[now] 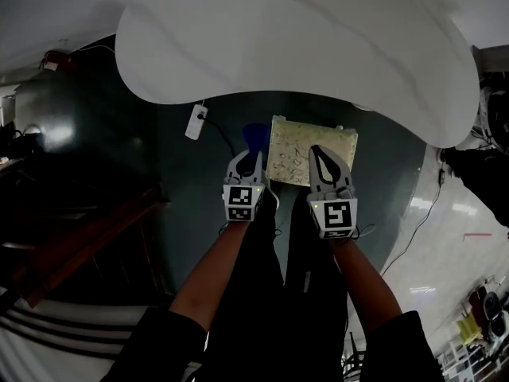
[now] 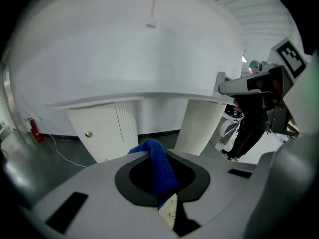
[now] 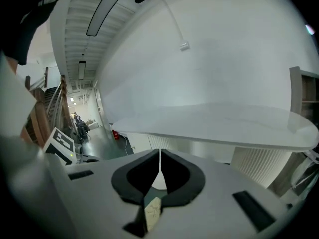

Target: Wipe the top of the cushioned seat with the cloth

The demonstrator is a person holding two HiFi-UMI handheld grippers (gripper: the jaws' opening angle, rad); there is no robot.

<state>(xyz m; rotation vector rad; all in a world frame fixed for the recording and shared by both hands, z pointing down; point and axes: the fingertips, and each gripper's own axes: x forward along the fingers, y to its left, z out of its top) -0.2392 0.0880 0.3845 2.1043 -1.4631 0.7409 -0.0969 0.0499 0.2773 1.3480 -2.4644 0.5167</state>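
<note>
The dark, glossy floor [image 1: 191, 205] fills most of the head view, and a broad white desk [image 1: 294, 38] overhangs the upper part of the frame. At left of centre a white power strip [image 1: 196, 122] lies on the floor with its cable. Just right of it, the left tool [image 1: 246, 157] is clamped on the blue cloth [image 1: 254, 136], which bunches up between the pads and sticks out ahead of them. The cloth sits by the upper left corner of the cushioned seat [image 1: 288, 153], a cream patterned square at centre frame. I cannot tell whether it touches the seat. At right, the right tool [image 1: 328, 161] is over the seat with its pads pressed together on nothing. The seat shows no wiped track, so the wiping looks barely begun, if at all. By that reading, nearly the whole top is left to do.
</note>
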